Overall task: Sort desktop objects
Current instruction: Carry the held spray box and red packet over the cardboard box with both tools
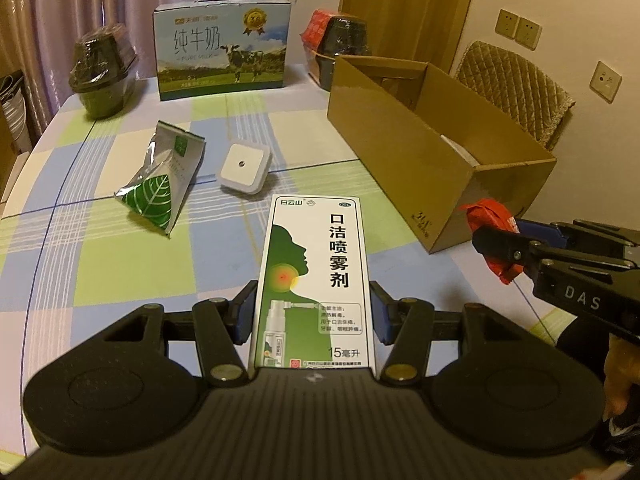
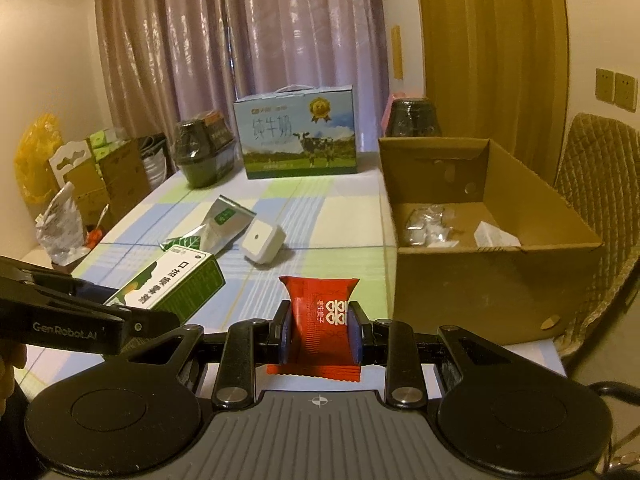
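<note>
- The left hand-held gripper (image 1: 314, 312) is closed part-way on a white and green medicine carton (image 1: 314, 280), its blue pads pressed flat on the two long sides; the carton is stiff printed card, a long slim rectangle, and is carried clear of the desk (image 1: 100, 280);
- The right hand-held gripper (image 2: 320, 332) is narrowly closed on a red candy packet (image 2: 322, 320); the packet is a glossy crinkled foil pillow with saw-toothed end seams, pinched across its middle, and is likewise held above the desk;
- The step in hand is judged to be the carry: both items are gripped and are to be taken to the open cardboard box (image 2: 496, 280) at the right;
- The next move is judged to call for each item to be brought over the near rim of the box before release; the soft packet may cling to the pads;
- On the checked cloth beyond, a silver foil pouch (image 1: 160, 184) with a green leaf print lies creased and slack; just beside it a small white rounded-square plastic device (image 1: 244, 170) sits tilted; both are yet to be sorted;
- Inside the corrugated box, clear wrappers and a white item are seen on the floor;
- Farthest back stand a milk gift carton (image 1: 222, 52) with a handle and dark film-wrapped bowls (image 1: 102, 72).
</note>
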